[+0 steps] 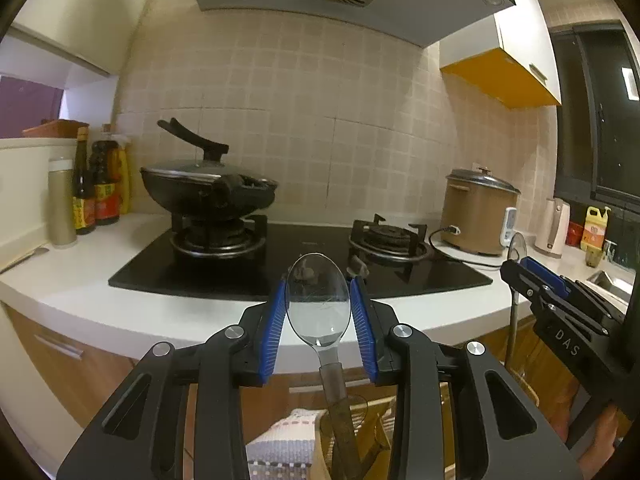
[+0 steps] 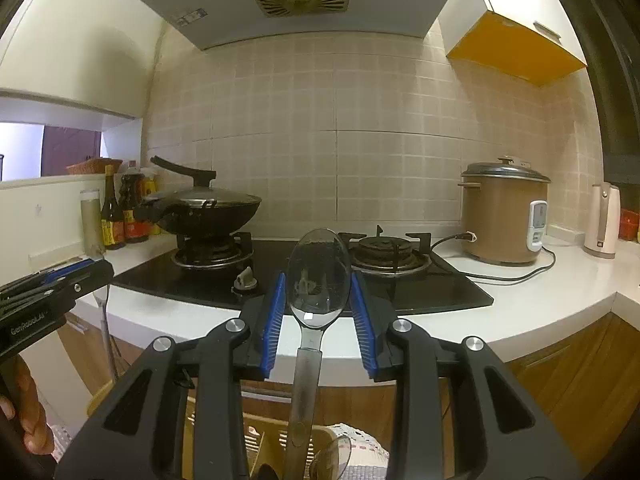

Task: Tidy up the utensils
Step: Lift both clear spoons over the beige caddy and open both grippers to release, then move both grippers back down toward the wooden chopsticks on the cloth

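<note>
You hold a spoon in each gripper, and both can slip. The left gripper (image 1: 318, 312) squeezes its spoon (image 1: 318, 300) only by the round bowl, at the middle of the left view. The bowl is smooth and curved, so it can slide out between the blue pads (image 1: 274, 332). Its long handle hangs down at the bottom of the frame, and that weight can twist the spoon loose.

The right gripper (image 2: 320, 304) does the same with the other spoon (image 2: 319, 276), at the middle of the right view. Its jaws are partly closed, pressing the sides of the bowl. The handle points down toward a basket (image 2: 260, 440) at the bottom of the frame.

Both spoons are up in the air, in front of the surface (image 2: 540, 304) and the stove (image 2: 440, 292). If you bump the edge of the surface, a spoon can fall to the floor. The two grippers are near each other, so they can knock together. In the right view, the left one shows at the left edge.
</note>
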`<state>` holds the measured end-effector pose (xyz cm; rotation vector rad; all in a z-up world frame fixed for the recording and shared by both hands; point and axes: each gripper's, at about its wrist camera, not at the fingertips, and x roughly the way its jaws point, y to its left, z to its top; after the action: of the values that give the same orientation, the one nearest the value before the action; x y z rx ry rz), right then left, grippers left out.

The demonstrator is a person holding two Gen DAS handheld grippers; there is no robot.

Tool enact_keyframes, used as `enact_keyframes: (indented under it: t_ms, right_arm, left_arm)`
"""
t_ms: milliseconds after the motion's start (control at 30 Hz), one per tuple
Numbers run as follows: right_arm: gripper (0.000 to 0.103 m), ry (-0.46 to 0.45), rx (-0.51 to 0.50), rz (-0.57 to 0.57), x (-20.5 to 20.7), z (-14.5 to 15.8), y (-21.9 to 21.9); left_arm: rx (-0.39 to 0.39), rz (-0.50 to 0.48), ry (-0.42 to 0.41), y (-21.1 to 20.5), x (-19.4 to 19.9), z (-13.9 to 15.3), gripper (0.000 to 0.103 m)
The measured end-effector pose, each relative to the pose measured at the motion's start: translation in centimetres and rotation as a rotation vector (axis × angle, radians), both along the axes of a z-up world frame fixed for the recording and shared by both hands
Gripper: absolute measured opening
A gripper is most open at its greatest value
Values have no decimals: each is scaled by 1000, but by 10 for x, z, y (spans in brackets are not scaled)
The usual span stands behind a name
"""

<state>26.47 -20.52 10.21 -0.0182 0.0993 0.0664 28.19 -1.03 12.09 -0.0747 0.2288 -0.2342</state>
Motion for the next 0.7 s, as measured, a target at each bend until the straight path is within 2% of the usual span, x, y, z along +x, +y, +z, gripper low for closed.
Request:
enact_keyframes:
  t_ms: [267, 367, 700]
  right_arm:
    - [31, 40, 25, 27, -14, -6, -4]
    - [31, 64, 49, 50, -21, -3, -7]
    - [31, 120, 51, 66, -59, 6, -8]
  left_arm:
    - [-11, -50, 34, 2, -8, -7, 32]
    - [-22, -66, 45, 5, -14, -6, 38]
    - [-76, -104, 109, 22, -46, 3, 39]
